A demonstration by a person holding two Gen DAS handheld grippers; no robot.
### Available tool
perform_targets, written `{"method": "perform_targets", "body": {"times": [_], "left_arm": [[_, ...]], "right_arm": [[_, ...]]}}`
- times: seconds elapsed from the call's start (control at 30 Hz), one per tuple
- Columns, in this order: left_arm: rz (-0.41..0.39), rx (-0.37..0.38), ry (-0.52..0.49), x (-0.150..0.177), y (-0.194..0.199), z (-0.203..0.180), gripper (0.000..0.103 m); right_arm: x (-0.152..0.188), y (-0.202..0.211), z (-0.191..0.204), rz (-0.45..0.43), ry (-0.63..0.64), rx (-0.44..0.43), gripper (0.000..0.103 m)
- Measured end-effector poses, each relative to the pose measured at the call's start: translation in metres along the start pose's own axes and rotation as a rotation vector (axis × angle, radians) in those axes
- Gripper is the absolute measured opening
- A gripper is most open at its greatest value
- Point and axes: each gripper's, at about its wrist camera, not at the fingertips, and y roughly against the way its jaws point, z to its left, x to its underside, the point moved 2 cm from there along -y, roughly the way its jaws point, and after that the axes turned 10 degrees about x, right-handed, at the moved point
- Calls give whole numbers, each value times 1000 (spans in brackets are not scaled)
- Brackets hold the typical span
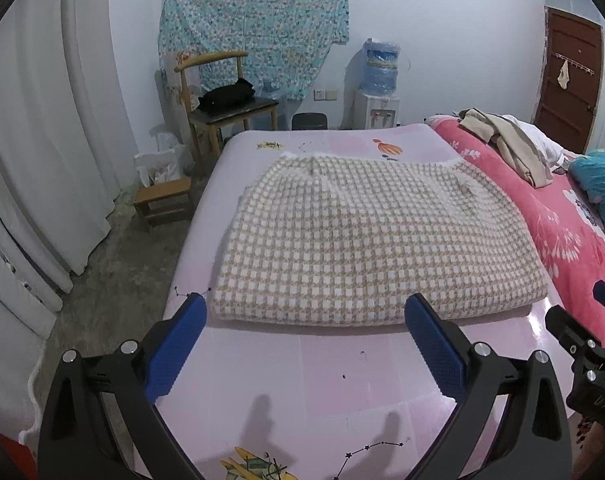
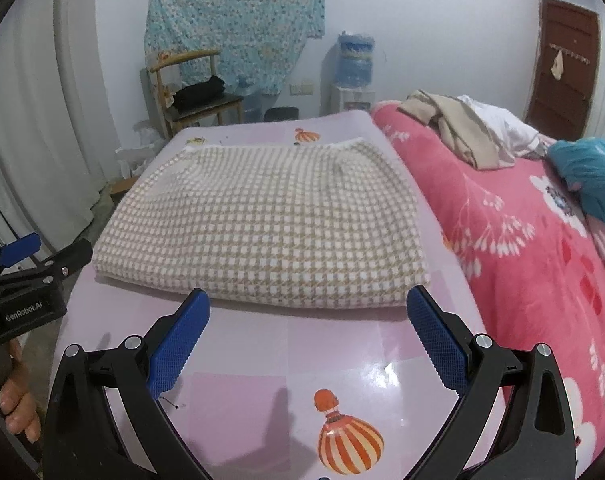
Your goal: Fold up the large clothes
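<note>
A cream and tan checked garment (image 1: 358,240) (image 2: 270,224) lies folded into a thick rectangle on the pink glossy mat (image 1: 302,380) (image 2: 302,352). My left gripper (image 1: 306,308) hovers just short of its near folded edge, wide open, blue pads empty. My right gripper (image 2: 306,300) is likewise open and empty at the same near edge, towards the garment's right corner. The right gripper's body shows at the right edge of the left wrist view (image 1: 586,344); the left gripper shows at the left edge of the right wrist view (image 2: 26,272), with a hand (image 2: 18,404) holding it.
A pink flowered blanket (image 2: 522,248) covers the bed to the right, with beige and white clothes (image 2: 462,128) and a teal item (image 2: 594,176) on it. Past the mat stand a wooden chair (image 1: 222,100), a low stool (image 1: 164,200), a water dispenser (image 1: 378,92), curtains at left.
</note>
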Motion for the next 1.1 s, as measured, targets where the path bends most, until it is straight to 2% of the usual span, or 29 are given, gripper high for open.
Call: {"method": "perform_targets", "body": {"times": [0.53,0.9,1.1], "left_arm": [[104,-27,58,13,-17,6,97],[175,-32,52,18,-30,0,97],[200,-26,49,21,-37,0,97]], "right_arm": [[8,-9,-1,80,-10,-25,95],[14,-23,-10,146,-38,-32,95],[13,-26,-10,152,-33,-27,95]]}}
